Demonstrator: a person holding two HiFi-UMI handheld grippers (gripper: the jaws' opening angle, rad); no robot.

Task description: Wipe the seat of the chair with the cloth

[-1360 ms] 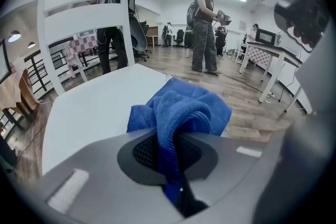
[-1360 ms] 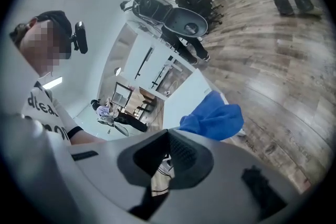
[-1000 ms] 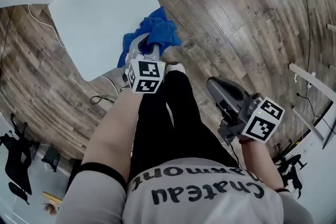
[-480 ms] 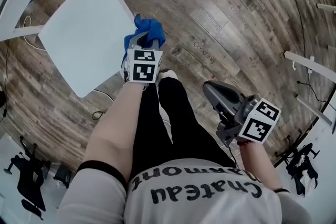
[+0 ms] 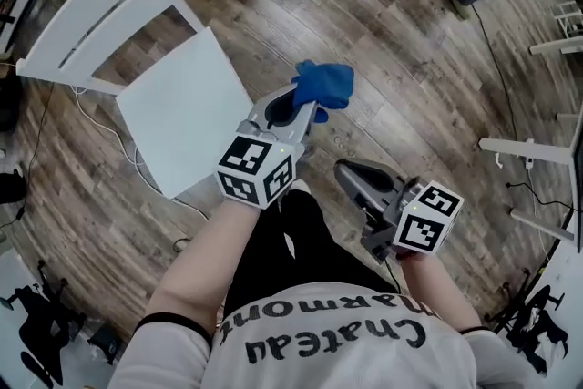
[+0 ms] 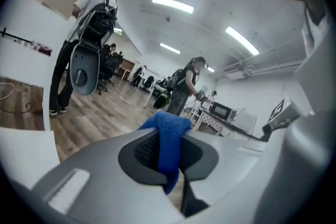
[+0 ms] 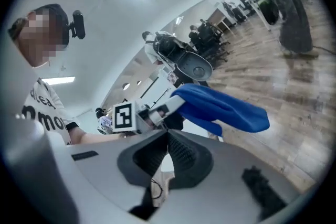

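Blue cloth point(image 5: 325, 85) hangs pinched in the left tongs point(image 5: 301, 111), whose jaws are closed on a fold of it (the left gripper view shows the fabric bunched above the tips, with a strip trailing down between them). In the head view the cloth is held up over the wooden floor point(image 5: 410, 41), to the right of the white chair point(image 5: 96, 18) and not touching the seat point(image 5: 182, 127). The seat is a pale, bare square, and its right edge lies near the left tongs. The right tongs point(image 5: 349, 174) sit lower and further right, close to the person's legs point(image 5: 291, 250) and well apart from the chair. Their jaws are pressed together with nothing between them. The right gripper view looks across at the left tongs, with the cloth draping from their tips. In the left gripper view another person point(image 6: 186, 84) stands further off in the room, under strip lights.
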